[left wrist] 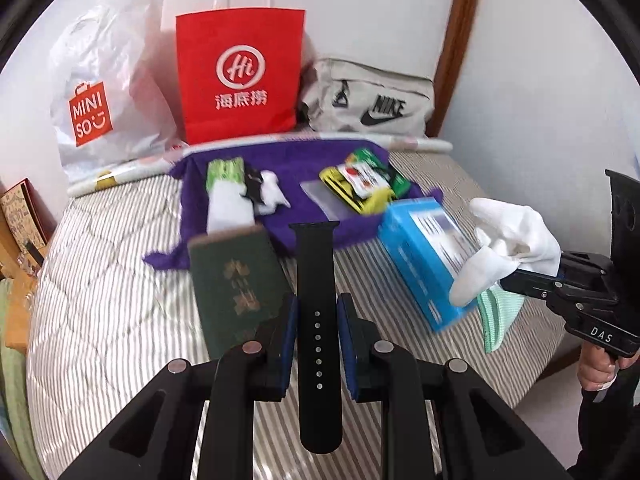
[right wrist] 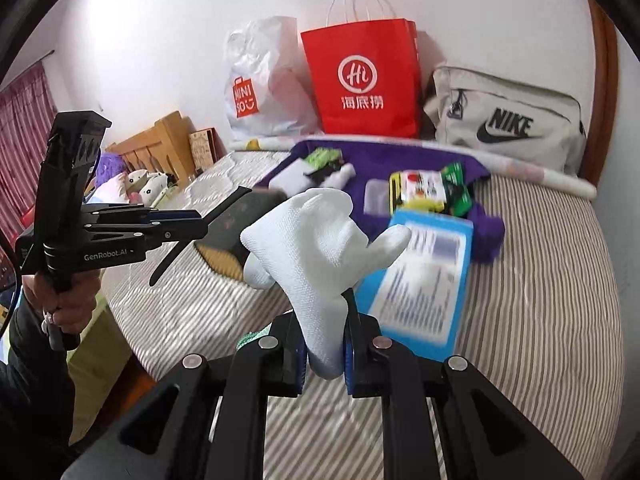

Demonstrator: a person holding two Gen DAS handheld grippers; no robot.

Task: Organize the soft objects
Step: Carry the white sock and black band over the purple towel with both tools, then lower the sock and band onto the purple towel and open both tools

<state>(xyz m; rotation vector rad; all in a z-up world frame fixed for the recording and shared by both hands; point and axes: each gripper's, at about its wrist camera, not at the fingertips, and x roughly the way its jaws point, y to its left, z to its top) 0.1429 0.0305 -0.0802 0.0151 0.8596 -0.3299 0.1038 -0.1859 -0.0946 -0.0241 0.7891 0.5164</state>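
Between the blue pads of the right gripper [right wrist: 325,354] sits a white sock [right wrist: 316,248], pinched at its lower end and held clear above the striped mattress [right wrist: 540,280]; its free end flops upward and to both sides. From the left wrist view the same sock [left wrist: 508,244] hangs off that gripper's tip at the right edge, just in front of a blue box [left wrist: 420,256] and above a pale green cloth [left wrist: 500,316] lying on the mattress. The left gripper [left wrist: 318,344] is closed on a black watch strap [left wrist: 316,280], which stands up between its pads with its row of holes facing the camera, also lifted off the bed. Beside the strap lies a dark green booklet [left wrist: 236,280].

Behind them a purple towel [left wrist: 320,152] is spread on the mattress and carries a folded white and green cloth [left wrist: 228,192], a small white item with black trim [left wrist: 268,190], a clear plastic pouch [left wrist: 320,196] and a heap of green and yellow packets [left wrist: 364,180].

Against the wall stand a white Miniso plastic bag [left wrist: 104,92], a red paper bag [left wrist: 240,68] and a grey Nike bag [left wrist: 372,100]; what they hold cannot be seen.

Both grippers tilt downward toward the bed. A hand [right wrist: 66,300] in a dark sleeve grips the left tool's handle from below, and fingers [left wrist: 596,372] wrap the right handle likewise.
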